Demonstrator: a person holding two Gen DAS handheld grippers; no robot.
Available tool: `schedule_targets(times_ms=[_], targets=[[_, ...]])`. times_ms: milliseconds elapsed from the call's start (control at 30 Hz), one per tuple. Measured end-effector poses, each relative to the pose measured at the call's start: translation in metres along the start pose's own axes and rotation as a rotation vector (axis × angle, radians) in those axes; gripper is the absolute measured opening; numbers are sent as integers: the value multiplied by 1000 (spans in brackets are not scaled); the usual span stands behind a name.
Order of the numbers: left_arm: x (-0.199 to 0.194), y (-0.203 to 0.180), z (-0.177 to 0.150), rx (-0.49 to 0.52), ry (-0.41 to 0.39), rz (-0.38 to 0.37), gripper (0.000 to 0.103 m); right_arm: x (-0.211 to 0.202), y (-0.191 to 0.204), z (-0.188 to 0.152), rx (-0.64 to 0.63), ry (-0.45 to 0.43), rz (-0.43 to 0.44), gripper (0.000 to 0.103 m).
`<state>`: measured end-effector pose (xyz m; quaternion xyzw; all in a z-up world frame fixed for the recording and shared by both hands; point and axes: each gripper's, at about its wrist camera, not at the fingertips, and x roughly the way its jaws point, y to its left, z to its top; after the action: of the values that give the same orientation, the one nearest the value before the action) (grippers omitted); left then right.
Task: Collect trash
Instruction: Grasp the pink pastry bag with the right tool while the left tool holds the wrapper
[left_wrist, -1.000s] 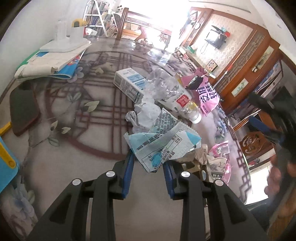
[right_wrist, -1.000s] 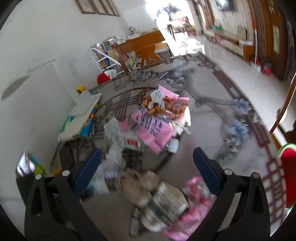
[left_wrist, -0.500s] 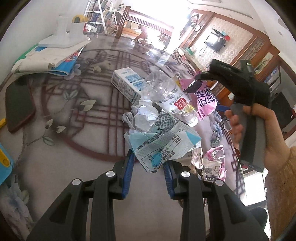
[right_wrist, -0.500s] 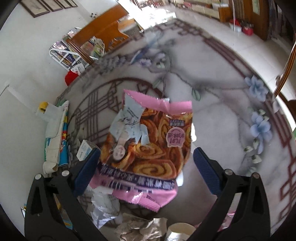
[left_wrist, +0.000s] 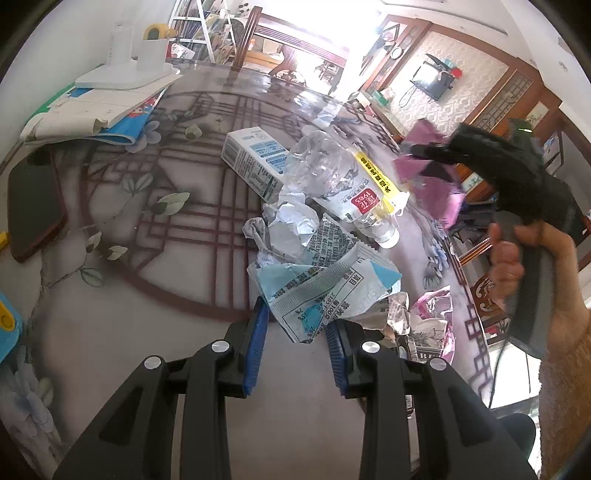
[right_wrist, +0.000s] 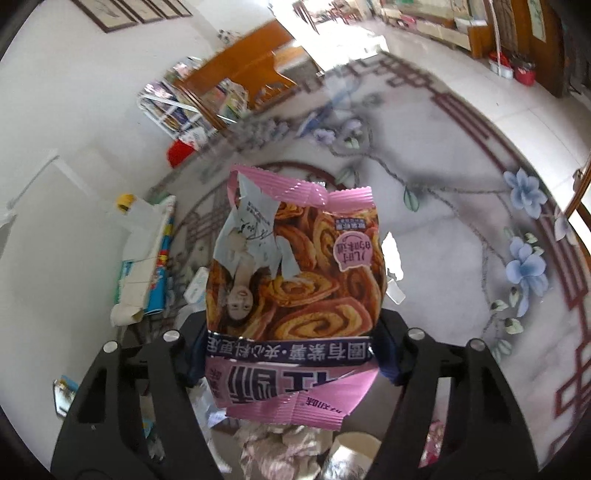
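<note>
My left gripper (left_wrist: 297, 328) is shut on a crumpled blue-and-white printed wrapper (left_wrist: 325, 284), held just above the glass table (left_wrist: 147, 295). Beyond it lie crumpled foil paper (left_wrist: 288, 229), a squashed clear plastic bottle (left_wrist: 343, 184) and a white-and-blue carton (left_wrist: 255, 162). In the right wrist view my right gripper (right_wrist: 291, 354) has its jaws closing on a pink snack bag (right_wrist: 295, 258), and the pads touch both of its sides. The left wrist view shows the same right gripper (left_wrist: 417, 151), held by a hand (left_wrist: 513, 266), with the pink bag (left_wrist: 428, 181) blurred at its tips.
A pink-and-silver wrapper (left_wrist: 432, 325) lies near the table's right edge. Stacked papers and a book (left_wrist: 96, 110) sit at the far left, with a dark flat case (left_wrist: 33, 206) nearer. Crumpled paper (right_wrist: 277, 454) and a paper cup (right_wrist: 351, 450) lie below the right gripper.
The right gripper has swung over to the pink snack bag and its wide jaws have narrowed onto the bag's sides. The left gripper has stayed put, gripping the wrapper.
</note>
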<state>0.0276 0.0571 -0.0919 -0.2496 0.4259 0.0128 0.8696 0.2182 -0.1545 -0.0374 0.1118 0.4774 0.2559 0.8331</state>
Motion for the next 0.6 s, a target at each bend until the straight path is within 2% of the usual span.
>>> schedule_targets(times_ms=[100, 367, 600], targets=[[0, 0, 0, 1, -1, 2, 29, -21, 2, -8, -23, -16, 38, 68], [-1, -1, 0, 7, -12, -7, 29, -72, 0, -54, -71, -45, 134, 68], [-7, -11, -1, 49, -55, -11, 29, -111, 0, -93, -177, -116, 86, 68]])
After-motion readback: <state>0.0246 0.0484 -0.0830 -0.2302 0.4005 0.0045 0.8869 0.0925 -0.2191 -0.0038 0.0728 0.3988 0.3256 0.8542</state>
